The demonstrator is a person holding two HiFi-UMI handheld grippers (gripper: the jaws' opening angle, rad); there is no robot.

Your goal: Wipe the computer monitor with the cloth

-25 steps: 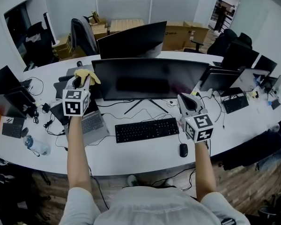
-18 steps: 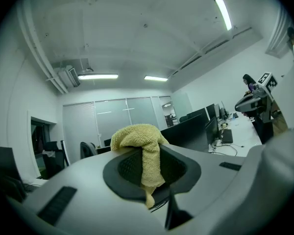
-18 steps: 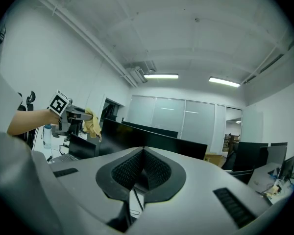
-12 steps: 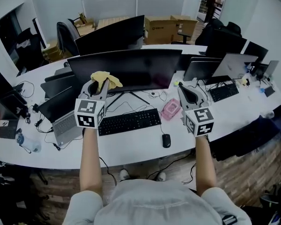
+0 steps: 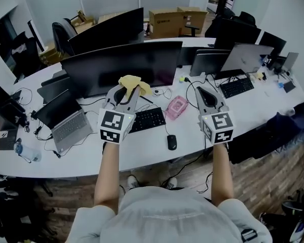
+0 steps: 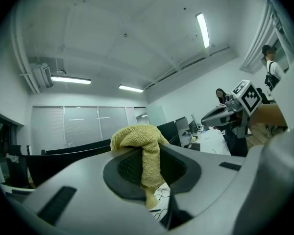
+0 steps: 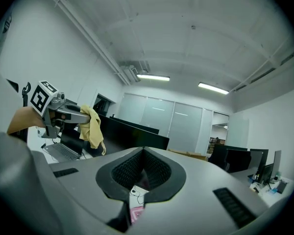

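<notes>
A wide black monitor (image 5: 116, 65) stands on the white curved desk (image 5: 142, 153). My left gripper (image 5: 127, 88) is shut on a yellow cloth (image 5: 135, 83), held up in front of the screen's lower right part; whether the cloth touches the screen cannot be told. In the left gripper view the cloth (image 6: 139, 141) bulges over the closed jaw tips and hangs down between them. My right gripper (image 5: 205, 96) is shut on nothing and hovers to the right, above the desk beyond the monitor's right end. From the right gripper view, the left gripper (image 7: 71, 112) shows with the cloth (image 7: 92, 126) dangling.
Below the monitor lie a black keyboard (image 5: 148, 119), a mouse (image 5: 172, 142) and a pink object (image 5: 176, 107). An open laptop (image 5: 66, 121) sits at the left, with cables around it. More monitors (image 5: 215, 59) and a second keyboard (image 5: 236, 87) stand at the right.
My left gripper, still holding the cloth, has travelled from the monitor's left end rightward along the screen. The view has shifted with it; the right gripper stays shut at the right.
</notes>
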